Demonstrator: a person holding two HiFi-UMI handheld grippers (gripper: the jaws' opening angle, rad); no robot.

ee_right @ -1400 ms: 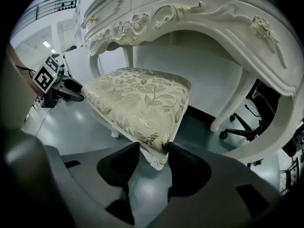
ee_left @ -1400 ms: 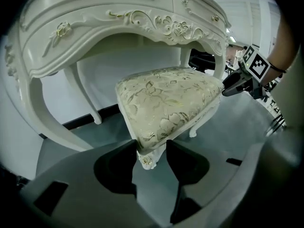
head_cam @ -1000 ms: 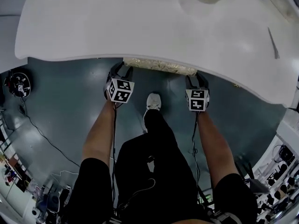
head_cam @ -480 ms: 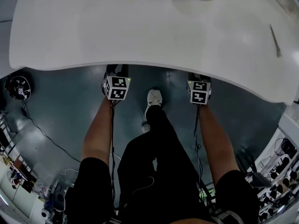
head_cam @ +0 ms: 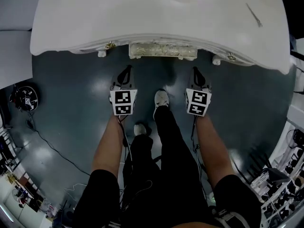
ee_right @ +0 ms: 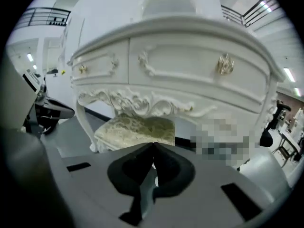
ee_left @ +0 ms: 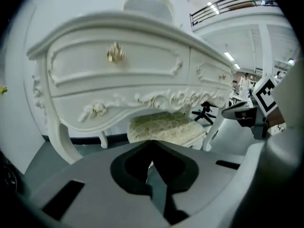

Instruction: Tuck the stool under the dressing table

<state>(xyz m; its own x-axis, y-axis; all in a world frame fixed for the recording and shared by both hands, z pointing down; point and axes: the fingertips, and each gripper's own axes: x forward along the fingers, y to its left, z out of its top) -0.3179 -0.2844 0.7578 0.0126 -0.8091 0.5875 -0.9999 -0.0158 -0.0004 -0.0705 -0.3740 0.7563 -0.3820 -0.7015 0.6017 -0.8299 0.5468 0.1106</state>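
Note:
The white carved dressing table [head_cam: 142, 18] fills the top of the head view. The cream patterned stool [head_cam: 163, 50] stands beneath its front edge, between the table legs. In the gripper views the stool [ee_left: 164, 127] [ee_right: 137, 127] sits under the table's drawers [ee_left: 118, 75] [ee_right: 190, 65]. My left gripper [head_cam: 125, 75] [ee_left: 152, 144] and right gripper [head_cam: 196, 75] [ee_right: 153, 146] hang over the floor, short of the table and apart from the stool. The jaws of both have just closed. Both are shut with nothing between them.
The person's legs and white shoes [head_cam: 161, 99] stand between the two grippers. A round device [head_cam: 21, 99] with a cable lies on the floor at left. Clutter lines the lower corners. A black office chair [ee_left: 206, 113] stands beyond the table.
Both grippers have drawn back from the table's edge and lifted, and their jaws have closed. The stool's seat, earlier at the gripper tips, now sits under the table front.

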